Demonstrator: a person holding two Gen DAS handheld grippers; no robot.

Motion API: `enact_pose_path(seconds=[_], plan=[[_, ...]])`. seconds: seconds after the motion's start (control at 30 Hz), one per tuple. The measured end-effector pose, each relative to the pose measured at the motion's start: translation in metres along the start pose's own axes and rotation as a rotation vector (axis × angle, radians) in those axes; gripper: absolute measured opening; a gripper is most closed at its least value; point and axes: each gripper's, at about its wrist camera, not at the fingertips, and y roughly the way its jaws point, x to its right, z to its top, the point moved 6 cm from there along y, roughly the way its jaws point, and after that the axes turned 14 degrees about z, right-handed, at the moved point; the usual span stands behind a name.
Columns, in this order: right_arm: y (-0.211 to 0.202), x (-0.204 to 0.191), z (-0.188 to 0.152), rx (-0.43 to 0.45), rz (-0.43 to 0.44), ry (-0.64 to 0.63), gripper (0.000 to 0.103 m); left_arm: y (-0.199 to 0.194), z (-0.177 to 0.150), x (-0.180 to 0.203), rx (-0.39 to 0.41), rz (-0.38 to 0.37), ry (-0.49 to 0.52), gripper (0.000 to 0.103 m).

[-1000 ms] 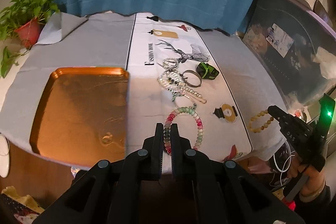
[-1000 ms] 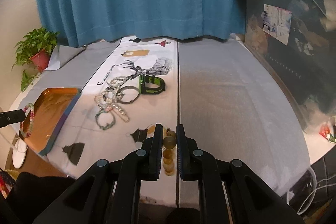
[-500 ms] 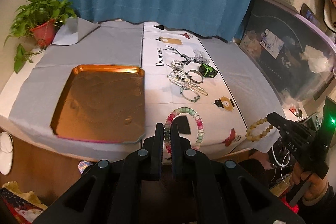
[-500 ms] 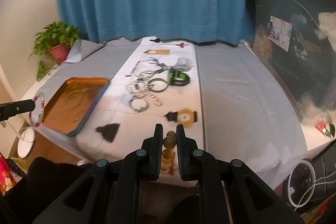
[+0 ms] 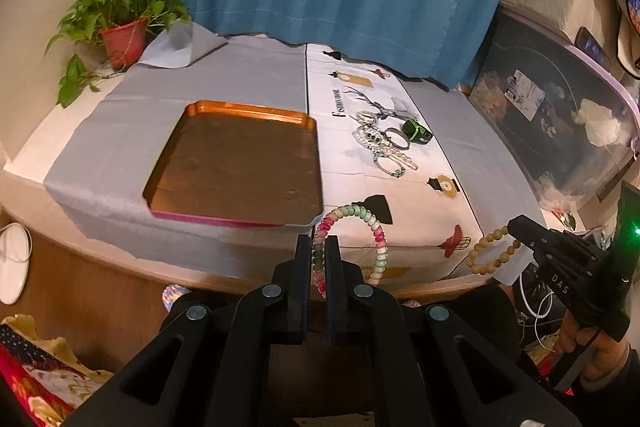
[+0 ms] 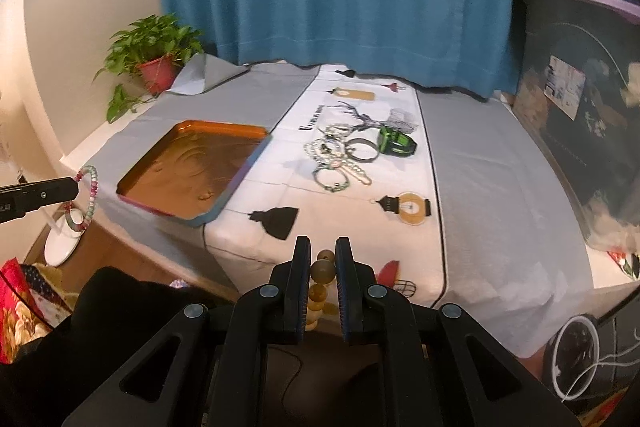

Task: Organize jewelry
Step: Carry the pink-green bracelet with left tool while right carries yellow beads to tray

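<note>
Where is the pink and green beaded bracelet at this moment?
The pink and green beaded bracelet hangs clamped in the left gripper, just off the table's near edge, beside the orange metal tray.

Tangled jewelry pile (image 5: 380, 147) pieces indistinguishable (too small); wooden bead bracelet (image 6: 320, 287) lower loop hidden behind jaws.

- The left hand-held gripper (image 5: 317, 251) clamps a pink-and-green beaded bracelet (image 5: 351, 242) off the surface's (image 5: 240, 87) near edge.
- At right, the right hand-held gripper (image 5: 520, 227) holds a tan bead bracelet (image 5: 493, 251).
- A copper tray (image 5: 240, 167) lies beside piled jewelry (image 5: 380, 147).
</note>
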Motion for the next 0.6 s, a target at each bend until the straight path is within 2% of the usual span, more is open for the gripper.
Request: enact_pose_path(seconds=[0.6], plan=[[0.014, -0.025, 0.001, -0.040, 0.012, -0.043, 0.013, 0.007, -0.002, -0.026, -0.004, 0.002, -0.044, 0.004]])
